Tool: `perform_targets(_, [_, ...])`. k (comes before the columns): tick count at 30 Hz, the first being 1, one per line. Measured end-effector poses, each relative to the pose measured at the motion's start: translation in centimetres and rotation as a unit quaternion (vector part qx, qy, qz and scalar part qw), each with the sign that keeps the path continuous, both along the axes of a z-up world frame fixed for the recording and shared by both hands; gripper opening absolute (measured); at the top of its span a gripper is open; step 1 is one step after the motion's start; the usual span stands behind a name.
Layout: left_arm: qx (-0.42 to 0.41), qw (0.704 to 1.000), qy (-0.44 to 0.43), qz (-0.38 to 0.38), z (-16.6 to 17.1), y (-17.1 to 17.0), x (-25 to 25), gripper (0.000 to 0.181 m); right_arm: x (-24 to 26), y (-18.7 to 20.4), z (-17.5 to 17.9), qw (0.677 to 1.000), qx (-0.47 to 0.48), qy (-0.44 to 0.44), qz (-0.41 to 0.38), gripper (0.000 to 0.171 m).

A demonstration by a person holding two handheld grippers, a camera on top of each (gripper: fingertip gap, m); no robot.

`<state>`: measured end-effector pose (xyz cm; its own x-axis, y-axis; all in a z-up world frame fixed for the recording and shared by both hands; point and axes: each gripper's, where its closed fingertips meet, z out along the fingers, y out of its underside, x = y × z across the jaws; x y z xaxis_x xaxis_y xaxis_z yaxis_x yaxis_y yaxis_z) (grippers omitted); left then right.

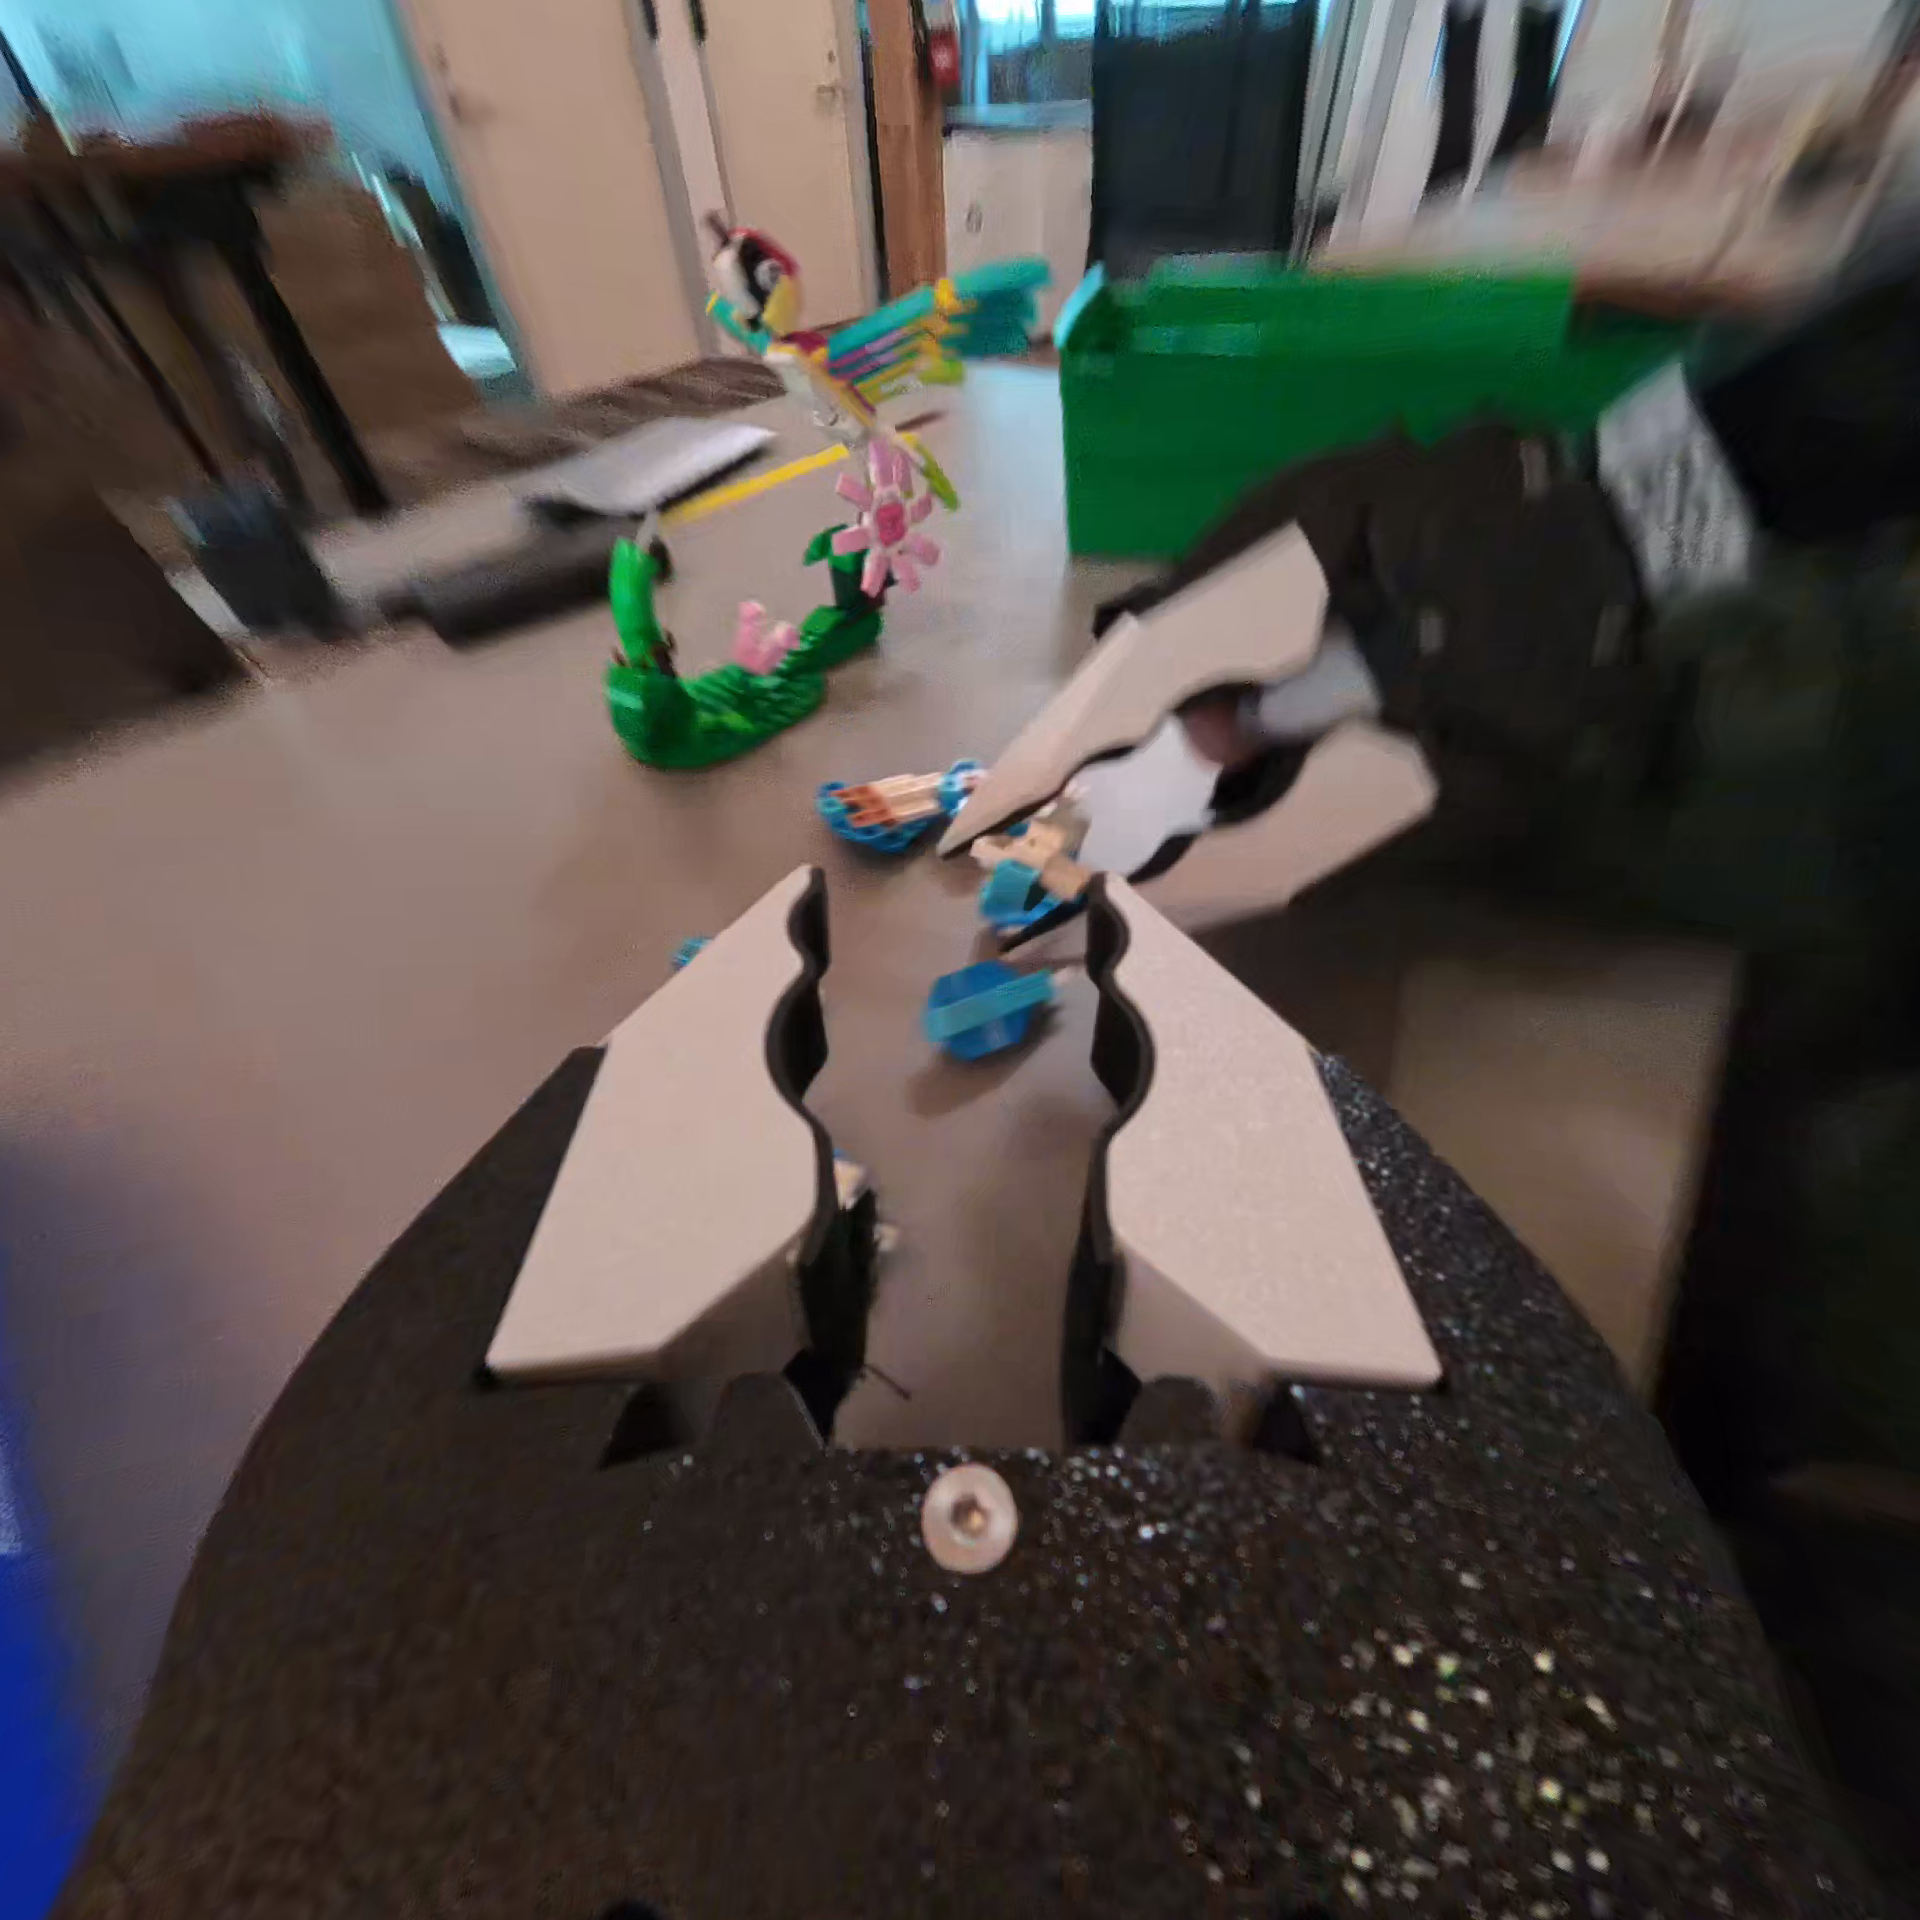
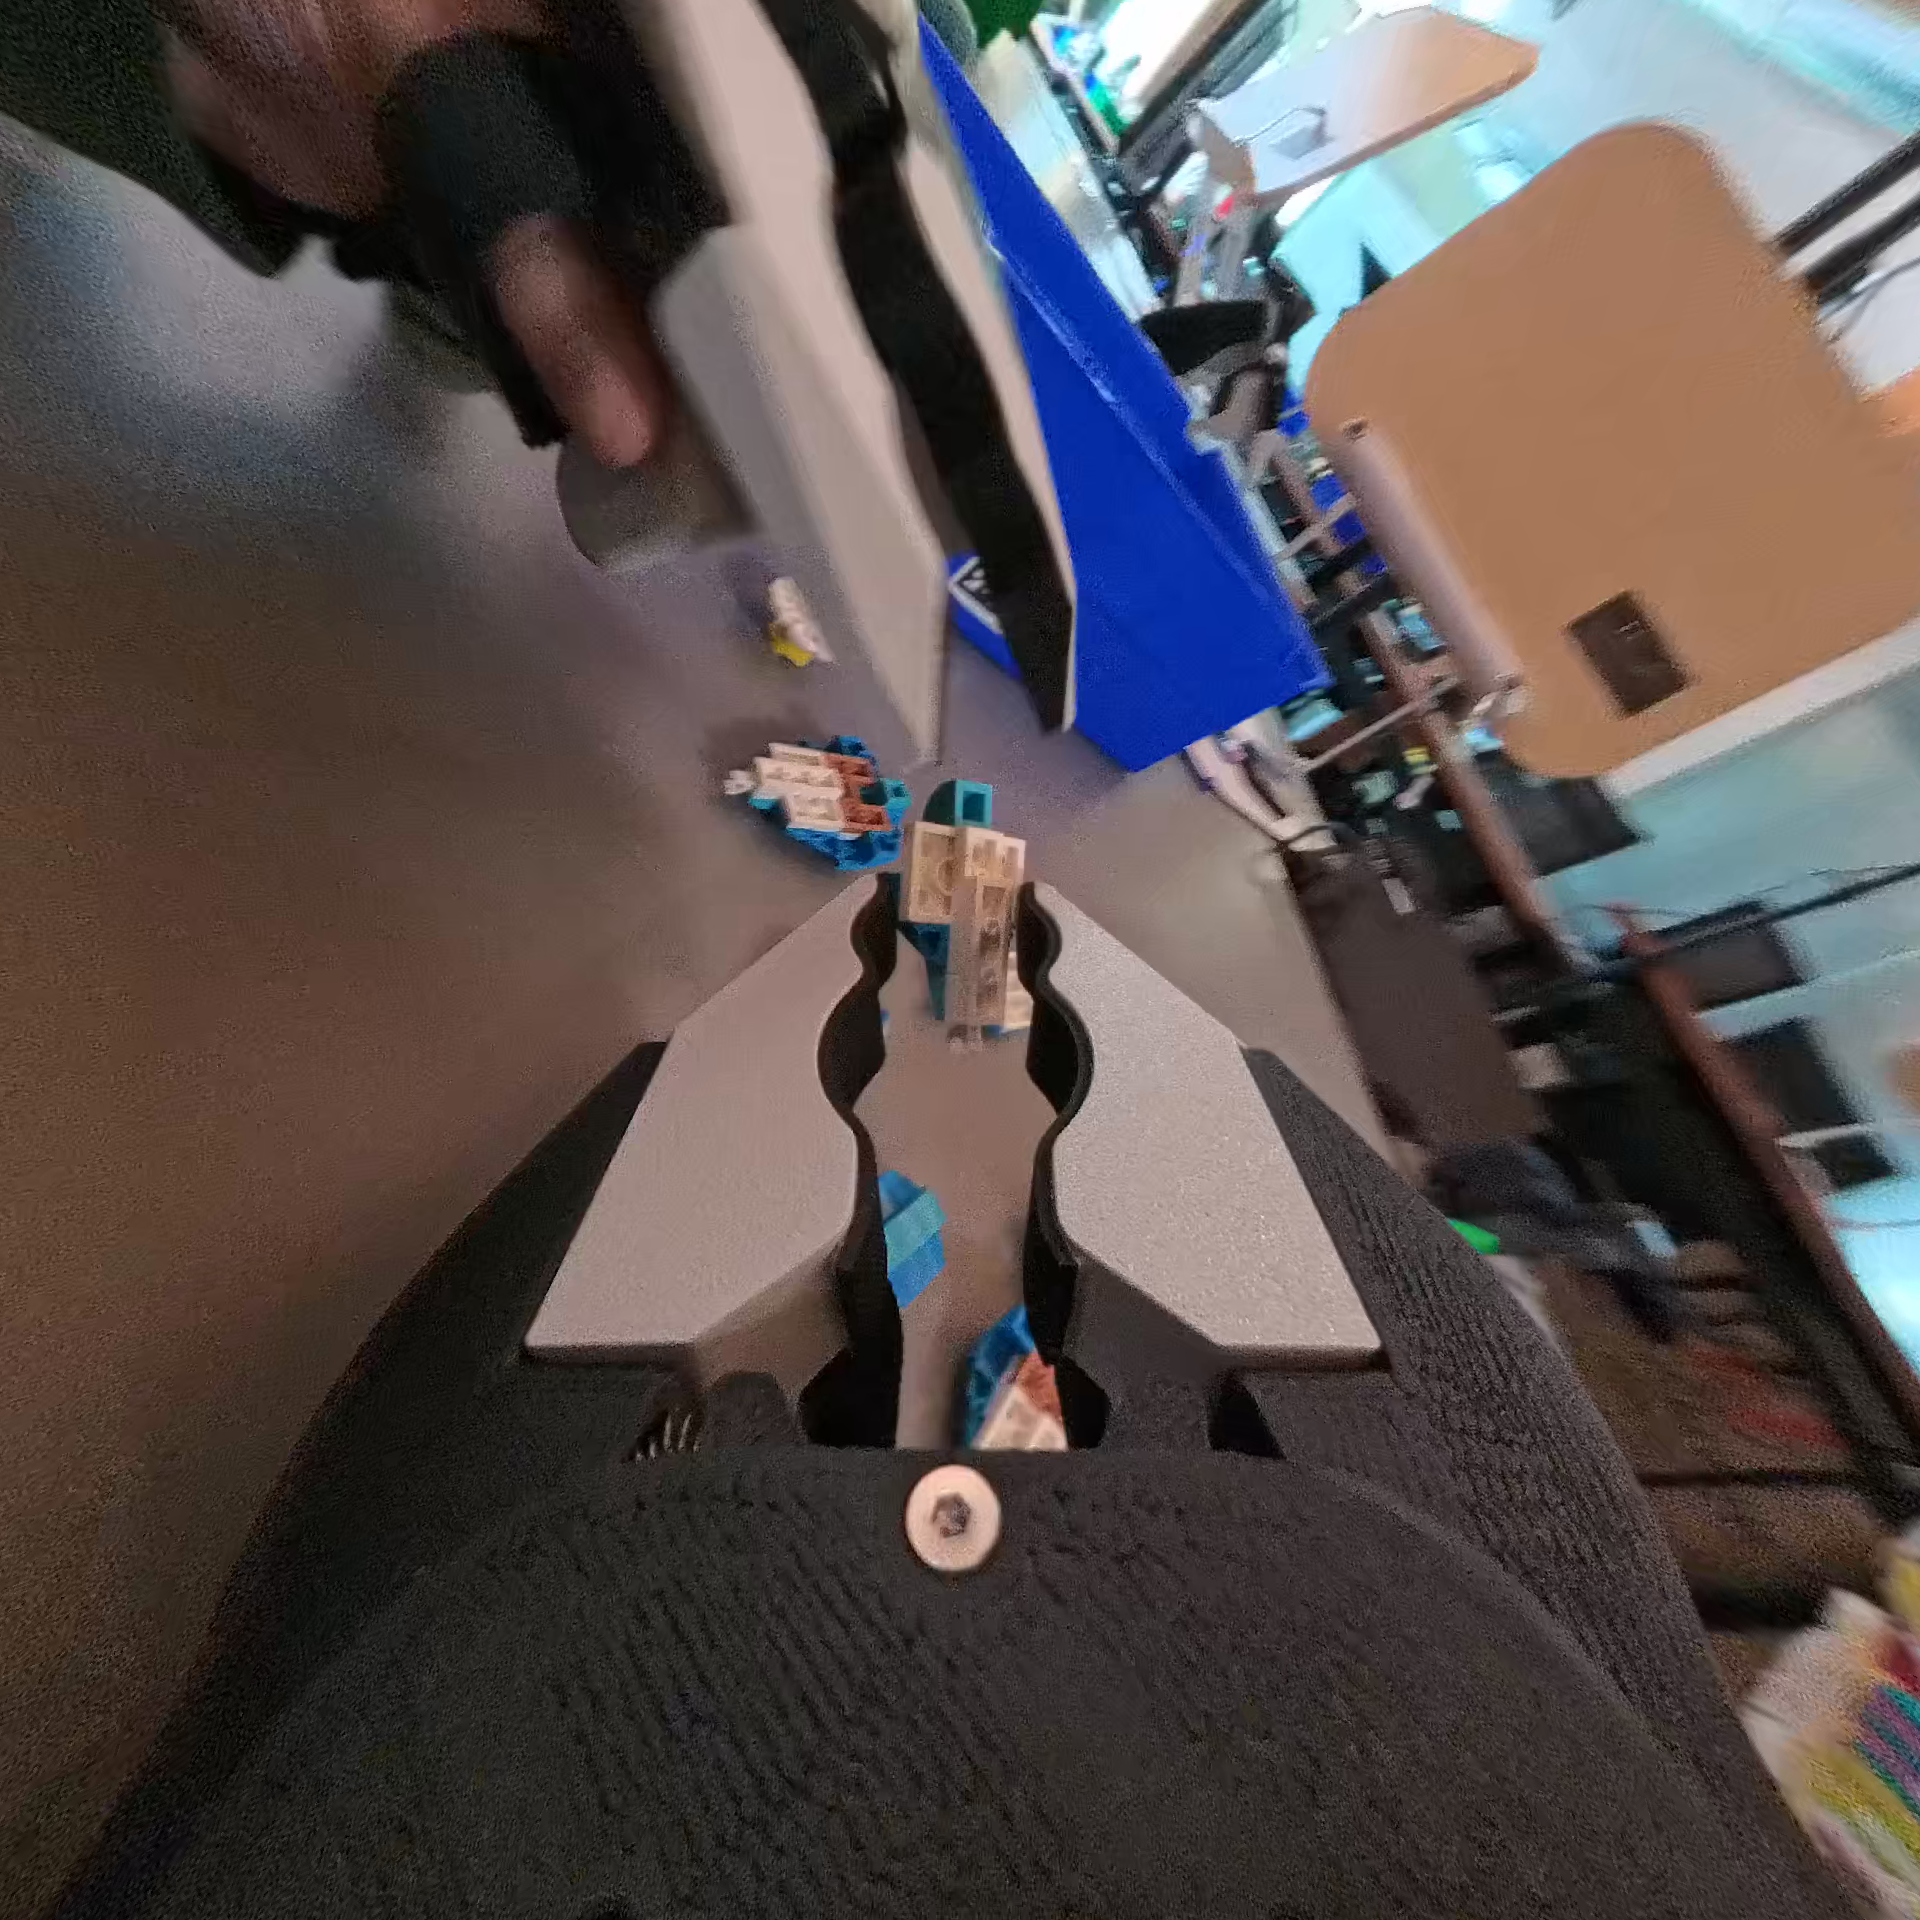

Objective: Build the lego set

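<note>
- Your right tongs (image 2: 954,894) pinch a small white and blue brick assembly (image 2: 971,914) at the fingertips, lifted just off the grey table (image 2: 260,935).
- Your left tongs (image 1: 956,904) are spread with nothing between them, hovering low over the table.
- A loose blue brick piece (image 1: 987,1010) lies on the table just ahead of the left tongs, between their tips.
- A blue, white and orange brick cluster (image 2: 821,802) lies beside the held assembly, near but apart.
- Farther back stand a brick bird on a green flowered base (image 1: 790,499) and a green box (image 1: 1309,395).
- A blue bin (image 2: 1132,520) sits beyond your left tongs in the right wrist view.
</note>
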<state>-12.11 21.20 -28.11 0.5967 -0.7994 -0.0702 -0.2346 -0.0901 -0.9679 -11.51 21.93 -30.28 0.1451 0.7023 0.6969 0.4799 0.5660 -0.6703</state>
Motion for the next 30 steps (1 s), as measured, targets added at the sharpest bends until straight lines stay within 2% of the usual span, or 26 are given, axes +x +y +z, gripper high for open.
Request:
perform_targets(1, [0.074, 0.994, 0.076, -0.008, -0.2, -0.4, 0.0, 0.046, 0.1, -0.3, -0.4, 0.999, -0.034, -0.004, 0.018, 0.021])
perform_targets(3, [0.187, 0.96, 0.202, -0.042, -1.2, -1.6, 0.4, 0.048, 0.2, -1.3, -0.8, 0.994, -0.09, -0.002, 0.059, 0.021])
perform_targets(5, [0.241, 0.933, 0.259, -0.07, -1.9, -2.6, 1.1, 0.047, 0.4, -2.3, -1.4, 0.987, -0.129, -0.014, 0.094, 0.021])
perform_targets(9, [0.251, 0.928, 0.25, -0.117, -1.9, -4.2, 2.7, 0.033, 0.7, -3.8, -2.4, 0.974, -0.176, -0.041, 0.135, 0.021])
perform_targets(14, [0.272, 0.905, 0.304, -0.116, -2.8, -4.0, 2.4, 0.025, 0.7, -5.0, -2.8, 0.963, -0.207, -0.051, 0.167, 0.021])
perform_targets(17, [0.281, 0.895, 0.322, -0.126, -3.4, -4.2, 2.5, 0.01, 0.9, -5.4, -2.5, 0.955, -0.229, -0.045, 0.181, 0.02])
perform_targets(23, [0.317, 0.875, 0.34, -0.131, -3.2, -4.6, 2.6, 0.008, 1.1, -6.1, -2.2, 0.944, -0.261, -0.041, 0.198, 0.02])
perform_targets(26, [0.361, 0.853, 0.357, -0.124, -2.9, -4.7, 3.0, 0.02, 1.3, -5.9, -2.2, 0.943, -0.268, -0.039, 0.195, 0.02])
perform_targets(30, [0.356, 0.852, 0.361, -0.13, -3.2, -4.8, 3.2, 0.01, 1.3, -6.1, -2.3, 0.941, -0.272, -0.047, 0.198, 0.02])
